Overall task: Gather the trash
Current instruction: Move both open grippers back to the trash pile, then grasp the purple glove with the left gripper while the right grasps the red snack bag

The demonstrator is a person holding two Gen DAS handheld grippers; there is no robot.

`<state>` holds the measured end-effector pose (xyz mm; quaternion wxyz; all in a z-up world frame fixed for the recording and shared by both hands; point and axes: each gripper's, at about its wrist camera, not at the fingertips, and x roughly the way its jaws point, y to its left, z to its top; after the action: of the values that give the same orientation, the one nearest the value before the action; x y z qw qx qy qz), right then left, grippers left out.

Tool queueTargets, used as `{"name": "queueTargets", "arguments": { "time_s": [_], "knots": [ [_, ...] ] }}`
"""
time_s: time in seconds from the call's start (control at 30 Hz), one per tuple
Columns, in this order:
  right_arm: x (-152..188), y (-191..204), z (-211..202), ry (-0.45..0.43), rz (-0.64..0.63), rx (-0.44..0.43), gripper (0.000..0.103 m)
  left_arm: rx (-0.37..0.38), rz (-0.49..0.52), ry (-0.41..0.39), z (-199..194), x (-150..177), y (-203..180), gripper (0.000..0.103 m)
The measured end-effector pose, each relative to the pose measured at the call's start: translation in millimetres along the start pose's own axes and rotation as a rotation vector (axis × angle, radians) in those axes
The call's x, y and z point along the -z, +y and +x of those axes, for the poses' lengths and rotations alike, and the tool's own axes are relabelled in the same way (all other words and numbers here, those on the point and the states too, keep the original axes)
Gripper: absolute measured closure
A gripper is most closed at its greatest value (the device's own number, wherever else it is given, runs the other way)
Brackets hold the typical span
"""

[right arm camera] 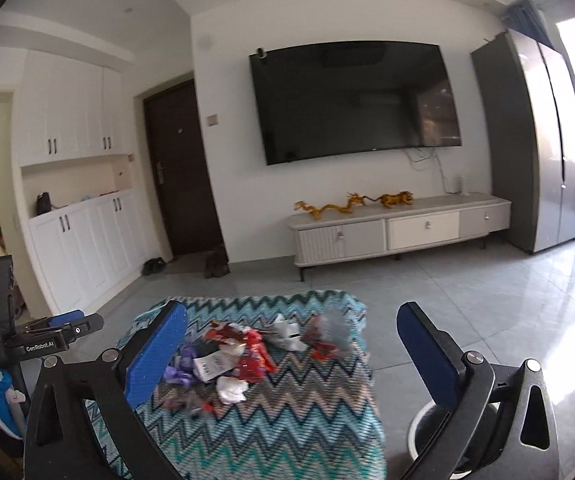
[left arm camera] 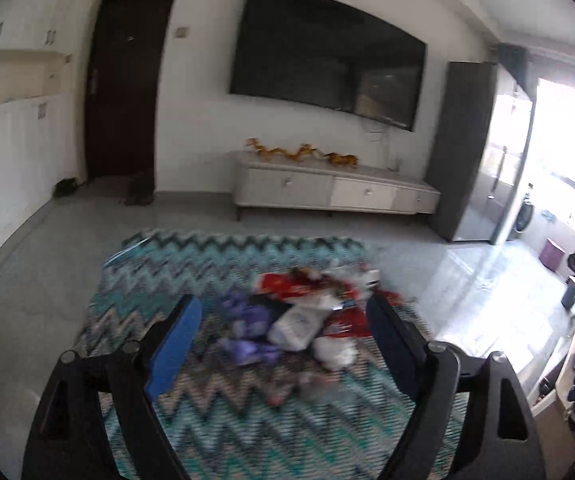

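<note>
A heap of trash (left arm camera: pixel 307 316) lies on a table with a teal zigzag cloth (left arm camera: pixel 215 264): red wrappers, purple wrappers, white crumpled paper and a white packet. My left gripper (left arm camera: pixel 283 332) is open and empty, held above the table with the heap showing between its blue-padded fingers. In the right wrist view the same heap (right arm camera: pixel 255 356) lies on the cloth (right arm camera: pixel 287 420). My right gripper (right arm camera: pixel 293 340) is open and empty above the table. The left gripper's body (right arm camera: pixel 43 344) shows at the left edge of that view.
A white round bin (right arm camera: pixel 431 436) stands on the floor right of the table, partly hidden behind the right finger. A TV cabinet (right arm camera: pixel 399 228), wall TV (right arm camera: pixel 355 100), grey cupboard (right arm camera: pixel 543 140) and dark door (right arm camera: pixel 179 168) line the far wall. Grey tiled floor surrounds the table.
</note>
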<state>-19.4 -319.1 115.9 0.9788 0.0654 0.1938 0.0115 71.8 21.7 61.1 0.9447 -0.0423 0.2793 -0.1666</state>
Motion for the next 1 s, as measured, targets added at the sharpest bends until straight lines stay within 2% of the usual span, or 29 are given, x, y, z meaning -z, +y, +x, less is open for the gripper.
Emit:
{"name": "queueTargets", "arguments": {
  "time_s": [0.13, 0.23, 0.43, 0.73, 0.8, 0.83, 0.9, 0.93, 1.0],
  "knots": [
    [9.8, 6.3, 35.6, 0.078, 0.009, -0.038, 0.0, -0.037, -0.016, 0.052, 23.4, 11.2, 29.6, 0.019],
    [21.8, 10.2, 72.4, 0.147, 0.006, -0.048, 0.0, -0.036, -0.027, 0.117, 50.7, 24.4, 42.6, 0.019],
    [49.5, 12.4, 147.0, 0.281, 0.032, -0.109, 0.0, -0.023, -0.014, 0.239, 112.4, 49.6, 42.9, 0.019],
    [94.7, 23.1, 258.6, 0.463, 0.028, -0.146, 0.003, 0.007, -0.01, 0.362, 183.3, 72.3, 41.1, 0.019],
    [101.6, 23.0, 274.2, 0.489, 0.036, -0.151, 0.01, 0.012, -0.031, 0.373, 189.9, 75.1, 44.9, 0.026],
    [104.9, 23.5, 281.1, 0.5, 0.038, -0.153, 0.013, 0.019, -0.046, 0.384, 193.6, 76.7, 47.5, 0.035],
    [109.1, 21.4, 289.7, 0.518, 0.051, -0.154, 0.027, 0.04, -0.075, 0.401, 197.9, 79.8, 52.8, 0.047],
    [111.4, 20.0, 293.2, 0.525, 0.061, -0.159, 0.031, 0.048, -0.087, 0.404, 198.9, 81.2, 54.6, 0.053],
    [115.5, 17.9, 297.3, 0.539, 0.076, -0.174, 0.044, 0.06, -0.101, 0.405, 198.5, 82.0, 56.5, 0.061]
  ]
}}
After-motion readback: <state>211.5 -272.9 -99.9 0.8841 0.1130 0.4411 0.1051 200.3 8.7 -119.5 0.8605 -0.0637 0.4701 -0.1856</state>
